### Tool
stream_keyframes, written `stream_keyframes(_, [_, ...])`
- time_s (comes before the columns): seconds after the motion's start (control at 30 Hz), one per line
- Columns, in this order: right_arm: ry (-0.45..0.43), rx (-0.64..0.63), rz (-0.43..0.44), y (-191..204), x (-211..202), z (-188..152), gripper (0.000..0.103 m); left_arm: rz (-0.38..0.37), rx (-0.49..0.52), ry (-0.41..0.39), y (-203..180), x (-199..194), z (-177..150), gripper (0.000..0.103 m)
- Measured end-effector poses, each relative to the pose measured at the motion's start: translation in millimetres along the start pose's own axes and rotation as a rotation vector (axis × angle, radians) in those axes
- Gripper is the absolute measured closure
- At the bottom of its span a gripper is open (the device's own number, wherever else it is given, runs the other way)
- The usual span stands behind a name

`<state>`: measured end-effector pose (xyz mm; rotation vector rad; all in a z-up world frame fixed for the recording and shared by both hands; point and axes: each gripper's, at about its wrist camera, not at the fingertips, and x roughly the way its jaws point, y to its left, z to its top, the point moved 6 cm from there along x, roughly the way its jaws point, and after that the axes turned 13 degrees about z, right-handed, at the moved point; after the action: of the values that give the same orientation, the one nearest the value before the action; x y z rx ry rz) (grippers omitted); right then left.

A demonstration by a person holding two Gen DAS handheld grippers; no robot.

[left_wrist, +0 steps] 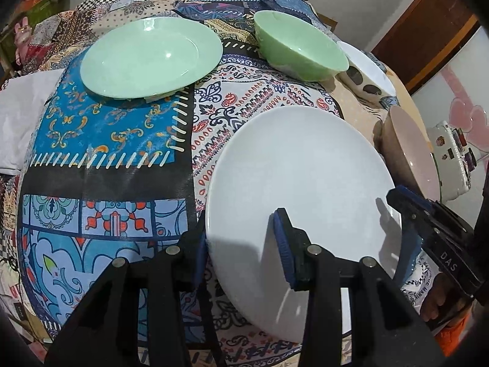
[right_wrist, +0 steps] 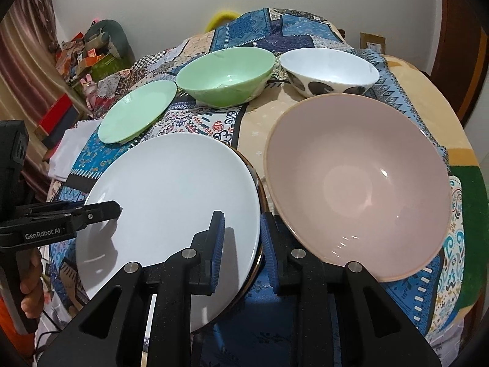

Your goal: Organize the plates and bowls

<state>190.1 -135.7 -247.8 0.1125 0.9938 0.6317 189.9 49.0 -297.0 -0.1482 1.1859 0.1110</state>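
A white plate point(left_wrist: 299, 202) point(right_wrist: 171, 205) lies near the table's front. My left gripper point(left_wrist: 241, 244) straddles its left rim, jaws apart, one finger outside and one over the plate. My right gripper point(right_wrist: 241, 244) straddles its right rim, jaws also apart around the rim. Each gripper shows in the other's view: the right gripper point(left_wrist: 428, 229) and the left gripper point(right_wrist: 91, 211). A green plate point(left_wrist: 149, 58) point(right_wrist: 137, 111), a green bowl point(left_wrist: 299, 46) point(right_wrist: 226, 76), a white spotted bowl point(left_wrist: 366, 73) point(right_wrist: 330, 72) and a pink bowl point(left_wrist: 409, 150) point(right_wrist: 357, 180) stand beyond.
A patterned patchwork cloth point(left_wrist: 116, 140) covers the table. A folded white cloth point(left_wrist: 24, 116) lies at the left edge. Boxes and toys point(right_wrist: 88, 58) are piled on the floor at far left. A white case point(left_wrist: 452, 156) sits beyond the table's right edge.
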Motion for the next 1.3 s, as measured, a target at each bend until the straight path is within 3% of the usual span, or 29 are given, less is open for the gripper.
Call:
stream_keyframes(0.23, [-0.019, -0.043, -0.013, 8, -10, 3, 0.079, 0.053, 0.030, -0.044, -2, -5, 3, 0.063])
stream_keyframes(0.53, [-0.070, -0.093, 0.014, 26, -20, 25, 0.076, 0.088, 0.007, -0.174, 18, -44, 15, 0.060])
stream_keyframes(0.8, [-0.107, -0.139, 0.057, 47, -15, 54, 0.070, 0.135, -0.030, -0.294, 46, -88, 30, 0.043])
stream_keyframes(0.97, [-0.109, -0.168, 0.081, 62, -3, 71, 0.068, 0.163, -0.057, -0.349, 63, -101, 46, 0.040])
stream_keyframes(1.3, [-0.042, -0.186, 0.139, 85, 45, 99, 0.063, 0.200, -0.092, -0.364, 106, -84, 79, 0.025])
